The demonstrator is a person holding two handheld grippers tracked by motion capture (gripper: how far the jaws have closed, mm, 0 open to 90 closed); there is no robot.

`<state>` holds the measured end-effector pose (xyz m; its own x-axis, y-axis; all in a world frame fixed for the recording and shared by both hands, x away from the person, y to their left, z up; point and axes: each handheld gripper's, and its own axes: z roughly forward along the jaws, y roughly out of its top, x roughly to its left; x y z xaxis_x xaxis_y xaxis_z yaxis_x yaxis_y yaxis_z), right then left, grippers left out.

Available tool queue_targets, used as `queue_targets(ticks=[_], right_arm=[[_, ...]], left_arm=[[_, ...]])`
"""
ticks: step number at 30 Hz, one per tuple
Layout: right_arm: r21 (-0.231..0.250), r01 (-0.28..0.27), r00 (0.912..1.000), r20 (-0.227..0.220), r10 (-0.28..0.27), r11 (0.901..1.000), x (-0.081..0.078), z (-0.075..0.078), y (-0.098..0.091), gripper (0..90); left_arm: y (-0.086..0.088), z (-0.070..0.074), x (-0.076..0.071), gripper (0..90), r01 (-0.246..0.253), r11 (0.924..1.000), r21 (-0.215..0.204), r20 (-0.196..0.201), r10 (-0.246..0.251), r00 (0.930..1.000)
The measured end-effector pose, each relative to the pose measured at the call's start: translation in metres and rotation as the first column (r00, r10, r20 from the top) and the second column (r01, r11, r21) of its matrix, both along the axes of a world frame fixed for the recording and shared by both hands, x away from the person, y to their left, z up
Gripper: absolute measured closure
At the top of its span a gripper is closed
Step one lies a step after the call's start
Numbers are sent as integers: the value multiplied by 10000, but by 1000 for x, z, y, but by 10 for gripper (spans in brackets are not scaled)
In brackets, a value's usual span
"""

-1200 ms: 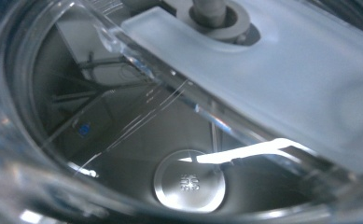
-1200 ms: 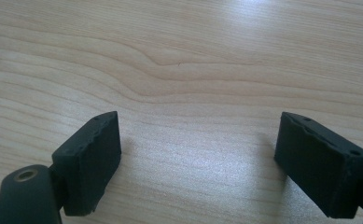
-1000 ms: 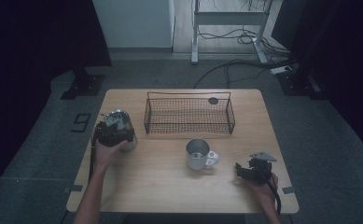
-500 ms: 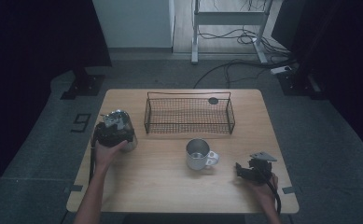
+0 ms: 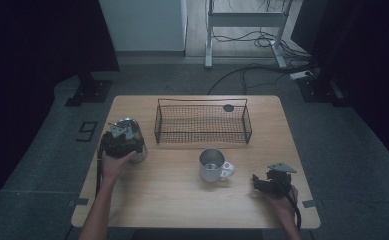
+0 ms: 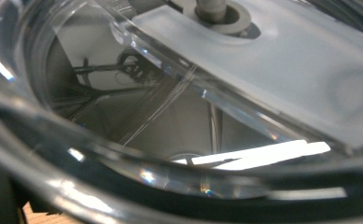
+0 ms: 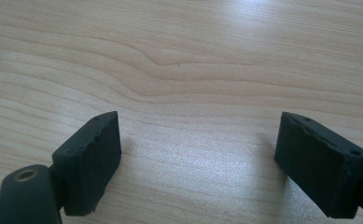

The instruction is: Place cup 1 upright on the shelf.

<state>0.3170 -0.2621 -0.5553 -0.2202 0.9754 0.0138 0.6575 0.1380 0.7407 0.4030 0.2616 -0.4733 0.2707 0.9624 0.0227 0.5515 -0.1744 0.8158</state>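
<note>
Nearest to the person, at the front right of the table (image 5: 182,205), the right gripper (image 5: 260,183) rested low with its claw released. In the right gripper view its two black jaws stood wide apart over bare wood with nothing between them (image 7: 198,128).

Further in, near the middle, a metal mug (image 5: 212,165) stood upright with its handle turned toward that gripper, well apart from it.

At the left edge, level with the front of the basket, the left gripper (image 5: 118,143) was set against a clear glass vessel (image 5: 133,131), with the person's left hand (image 5: 113,165) behind it. The left gripper view looked through the curved, shiny wall of the vessel (image 6: 137,116) from very close. The jaws could not be made out there, so I could not tell whether they clenched the glass or merely stood around it.

The vessel seemed rigid, smooth and breakable, and probably fairly heavy. A slick, rounded wall like that would likely slide in a loose pinch. I judged the better hold to be across its body at mid height, squeezed firmly but not hard. It should be kept upright and set down gently.

Beyond lay the wire basket (image 5: 157,127), open-topped. A small dark disc (image 5: 228,107) lay by its far right corner.
</note>
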Motion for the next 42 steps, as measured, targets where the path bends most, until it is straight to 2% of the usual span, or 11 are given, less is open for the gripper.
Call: queue_targets(ticks=[4,21,42], right_arm=[[0,1,10000,-2,-1,10000,0,0,0,140],[1,2,10000,-3,-2,10000,0,0,0,140],[0,2,10000,-3,-2,10000,0,0,0,140]], left_arm=[[1,4,-3,39,31,9998,-189,31,-30,10000],[-5,31,-17,39,357,9989,-303,426,-344,9985],[-12,45,-23,39,604,9964,-589,618,-568,9965]])
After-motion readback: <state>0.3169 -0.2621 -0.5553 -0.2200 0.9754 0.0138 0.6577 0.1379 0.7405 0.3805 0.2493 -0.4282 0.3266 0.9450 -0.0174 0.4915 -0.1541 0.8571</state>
